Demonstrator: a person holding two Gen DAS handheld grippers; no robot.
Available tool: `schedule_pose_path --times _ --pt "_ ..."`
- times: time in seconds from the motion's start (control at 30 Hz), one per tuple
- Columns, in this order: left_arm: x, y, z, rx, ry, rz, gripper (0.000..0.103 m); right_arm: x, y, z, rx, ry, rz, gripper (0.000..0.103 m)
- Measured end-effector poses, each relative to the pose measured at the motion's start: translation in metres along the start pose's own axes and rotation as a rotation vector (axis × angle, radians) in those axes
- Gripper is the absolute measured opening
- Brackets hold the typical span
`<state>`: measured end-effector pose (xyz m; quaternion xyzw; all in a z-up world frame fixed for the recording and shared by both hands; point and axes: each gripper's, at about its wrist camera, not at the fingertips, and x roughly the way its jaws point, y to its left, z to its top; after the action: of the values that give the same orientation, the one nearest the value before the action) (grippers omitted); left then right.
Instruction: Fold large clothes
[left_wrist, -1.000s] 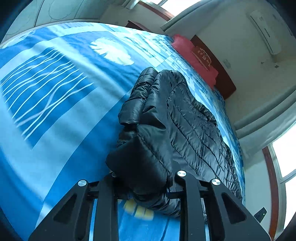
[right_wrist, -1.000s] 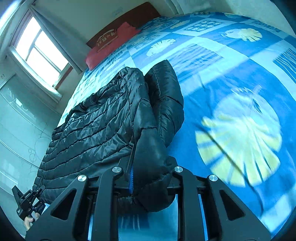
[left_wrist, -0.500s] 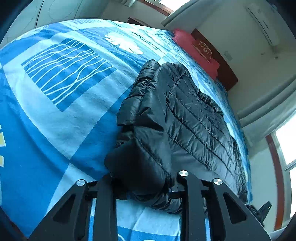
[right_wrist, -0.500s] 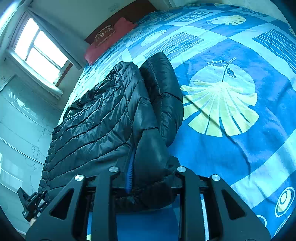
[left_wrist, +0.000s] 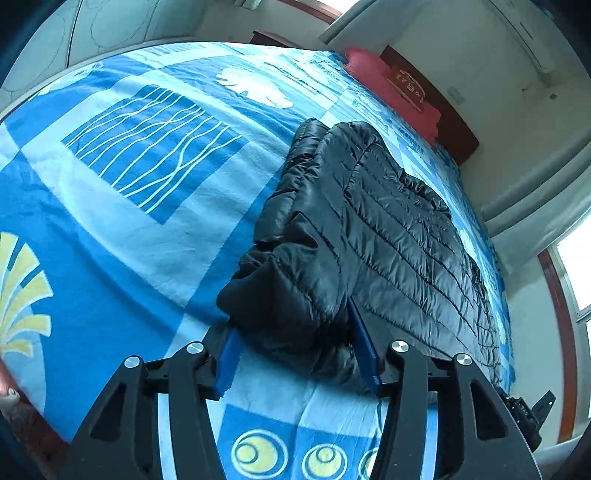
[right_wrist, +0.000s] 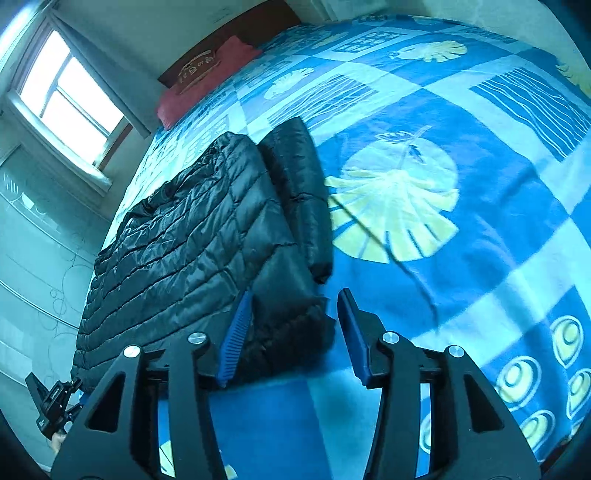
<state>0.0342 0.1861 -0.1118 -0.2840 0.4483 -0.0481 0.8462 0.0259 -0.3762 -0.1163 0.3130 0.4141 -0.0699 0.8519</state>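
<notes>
A black quilted puffer jacket (left_wrist: 373, 236) lies folded lengthwise on the blue patterned bedspread (left_wrist: 140, 177); it also shows in the right wrist view (right_wrist: 192, 236). My left gripper (left_wrist: 299, 336) is open, its blue pads on either side of the jacket's near corner, which rests on the bed. My right gripper (right_wrist: 295, 314) is open too, with the other near corner (right_wrist: 291, 314) lying between its pads. A sleeve (right_wrist: 303, 192) lies along the jacket's right side.
A red pillow (left_wrist: 395, 88) and a wooden headboard (right_wrist: 229, 40) are at the far end of the bed. A window (right_wrist: 62, 96) is on the wall beside the jacket. The bed's near edge is just below both grippers.
Both grippers were shut on the jacket's near corners and held them raised. Now both have opened and the corners lie on the bed.
</notes>
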Motion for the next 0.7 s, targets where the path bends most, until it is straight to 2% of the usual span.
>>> schedule_pose_path --times 0.2,0.3,0.4,0.57,0.7 --pt "-0.016 0.012 -0.003 -0.003 -0.003 0.016 0.058 -0.015 -0.005 -0.002 0.0 -0.013 -0.042 0.05" --pt "-0.024 0.02 -0.004 0.001 -0.009 0.061 0.058 -0.026 -0.001 0.002 -0.028 -0.042 -0.086 0.05" --pt "-0.034 0.034 -0.002 0.002 -0.035 0.151 0.058 -0.033 0.007 0.007 -0.051 -0.056 -0.11 0.05" --pt "-0.043 0.047 0.01 -0.025 -0.054 0.176 0.058 -0.03 0.045 0.014 -0.151 -0.054 -0.099 0.05" --pt "-0.041 0.032 0.028 0.046 -0.061 0.176 0.058 -0.007 0.091 0.017 -0.249 -0.02 -0.055 0.05"
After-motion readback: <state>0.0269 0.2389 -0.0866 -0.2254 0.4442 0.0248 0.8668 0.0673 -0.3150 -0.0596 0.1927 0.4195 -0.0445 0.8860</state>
